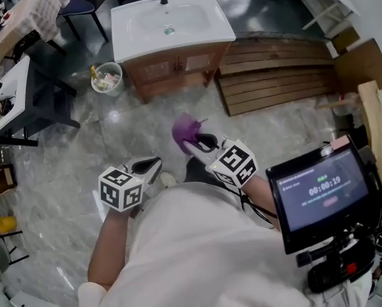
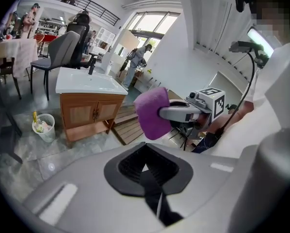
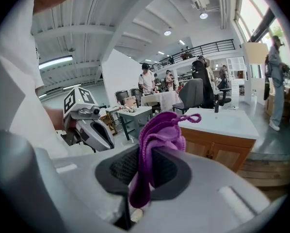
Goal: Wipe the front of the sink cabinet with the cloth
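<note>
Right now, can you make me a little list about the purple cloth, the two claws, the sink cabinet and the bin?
cloth: purple, bunched up, pinched in the right claw
right claw: shut on the cloth, held above the floor, away from the cabinet
left claw: shut, nothing in it
sink cabinet: wooden, both doors closed, white sink on top
bin: small, white, on the floor beside the cabinet, things inside
wiping: not started; the cloth isn't touching the cabinet

Fluffy purple cloth (image 3: 157, 135), wooden cabinet (image 1: 172, 69), glossy floor (image 1: 69, 171)
</note>
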`<state>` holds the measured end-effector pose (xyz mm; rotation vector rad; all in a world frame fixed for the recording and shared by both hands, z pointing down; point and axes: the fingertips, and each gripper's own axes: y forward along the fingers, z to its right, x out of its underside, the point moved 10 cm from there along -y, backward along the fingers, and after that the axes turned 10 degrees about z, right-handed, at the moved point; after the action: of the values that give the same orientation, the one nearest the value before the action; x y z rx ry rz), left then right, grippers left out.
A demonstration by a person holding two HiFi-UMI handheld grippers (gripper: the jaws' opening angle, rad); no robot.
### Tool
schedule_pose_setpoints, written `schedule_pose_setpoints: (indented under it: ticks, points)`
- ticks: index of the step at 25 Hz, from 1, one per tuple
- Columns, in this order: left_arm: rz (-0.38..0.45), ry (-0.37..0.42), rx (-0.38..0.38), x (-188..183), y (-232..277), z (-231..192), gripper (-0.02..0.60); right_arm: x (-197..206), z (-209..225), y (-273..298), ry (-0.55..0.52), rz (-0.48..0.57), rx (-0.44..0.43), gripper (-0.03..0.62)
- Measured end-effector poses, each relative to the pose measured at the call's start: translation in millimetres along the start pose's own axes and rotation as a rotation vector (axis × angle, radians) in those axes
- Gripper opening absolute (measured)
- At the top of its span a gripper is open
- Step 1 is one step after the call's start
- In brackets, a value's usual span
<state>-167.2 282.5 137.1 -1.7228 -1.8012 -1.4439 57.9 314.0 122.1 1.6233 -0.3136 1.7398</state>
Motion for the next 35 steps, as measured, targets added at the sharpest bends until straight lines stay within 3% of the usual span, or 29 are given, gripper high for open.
schedule_pose_setpoints:
  ticks: [35]
  points:
    - [0.044,-0.064,-0.075,24.6,-58.2,-21.6,0.008,-25.8,-42.9,43.1,-0.073,-0.051,-0.113,0.055]
